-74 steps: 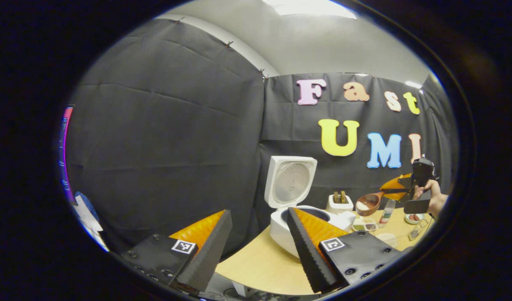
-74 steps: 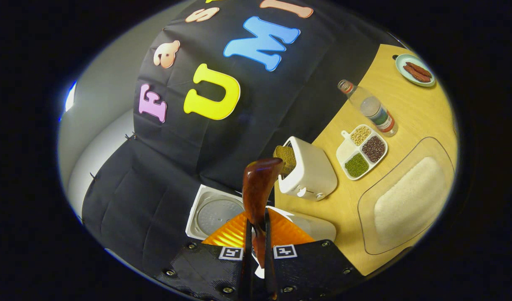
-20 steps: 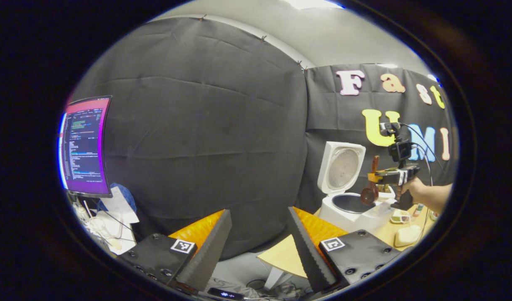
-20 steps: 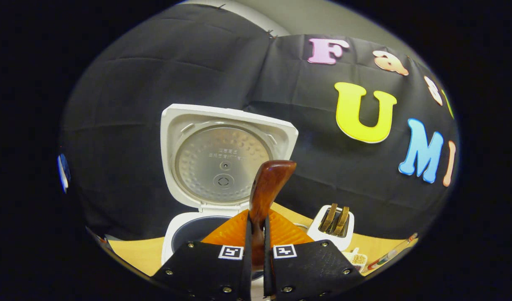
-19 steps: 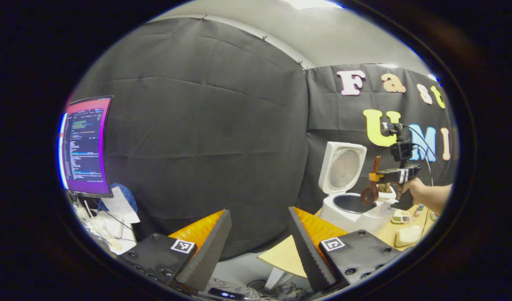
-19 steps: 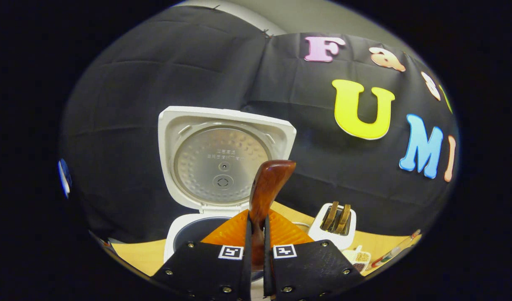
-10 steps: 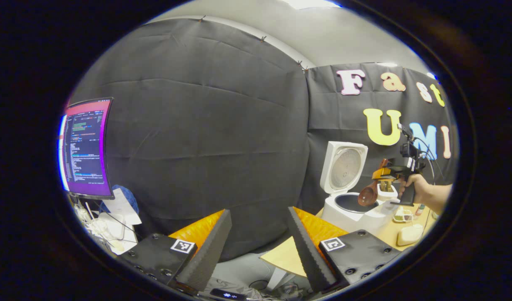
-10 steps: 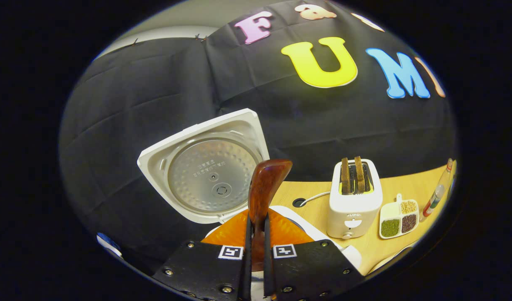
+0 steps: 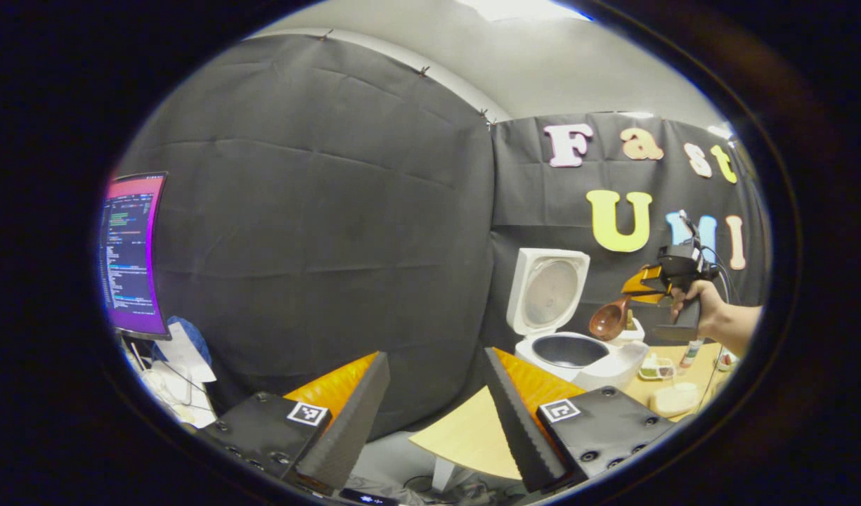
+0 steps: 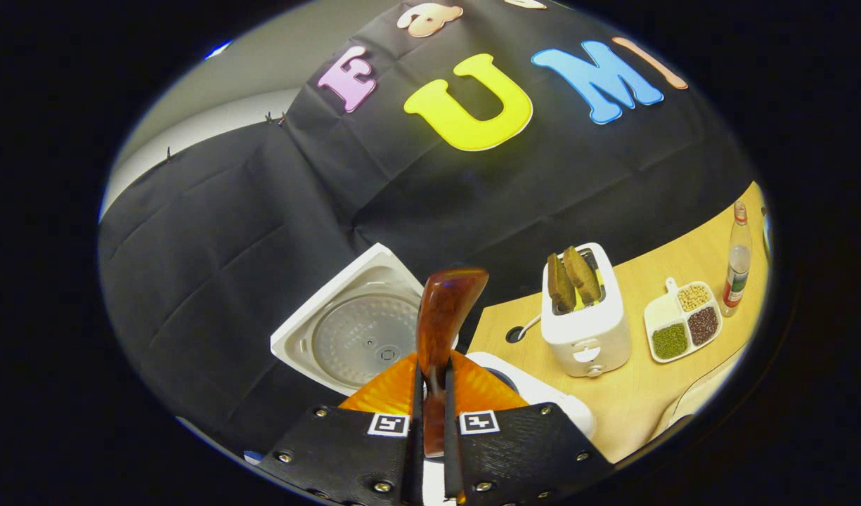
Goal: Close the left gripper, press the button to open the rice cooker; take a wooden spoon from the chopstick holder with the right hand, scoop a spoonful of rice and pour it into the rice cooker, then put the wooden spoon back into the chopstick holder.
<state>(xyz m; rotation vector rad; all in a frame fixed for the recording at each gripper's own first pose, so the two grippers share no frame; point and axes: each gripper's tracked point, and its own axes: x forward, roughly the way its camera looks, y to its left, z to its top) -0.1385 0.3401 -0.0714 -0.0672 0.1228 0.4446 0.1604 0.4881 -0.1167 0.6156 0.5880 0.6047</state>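
The white rice cooker [image 9: 578, 351] stands open on the table, lid [image 9: 548, 292] upright. Above its right rim hangs the wooden spoon [image 9: 608, 320], bowl low and brown inside, held by my right gripper [image 9: 644, 287] in a person's hand [image 9: 697, 302]. In the right gripper view my right gripper [image 10: 434, 365] is shut on the wooden spoon's handle [image 10: 444, 309], with the cooker lid [image 10: 353, 337] behind it. The white chopstick holder [image 10: 585, 327] with two wooden pieces stands to the right. My left gripper [image 9: 434, 353] is open with nothing in it, well short of the table's corner.
A divided dish of beans [image 10: 683, 327] and a bottle [image 10: 736, 263] stand right of the holder on the wooden table [image 10: 641, 393]. A clear container's rim [image 10: 704, 397] shows at the near right. A lit monitor [image 9: 128, 253] and cables are off to the left.
My right gripper has swung the spoon up and rightward from over the cooker's pot, toward the holder. The left gripper has stayed open, its view shifting slightly.
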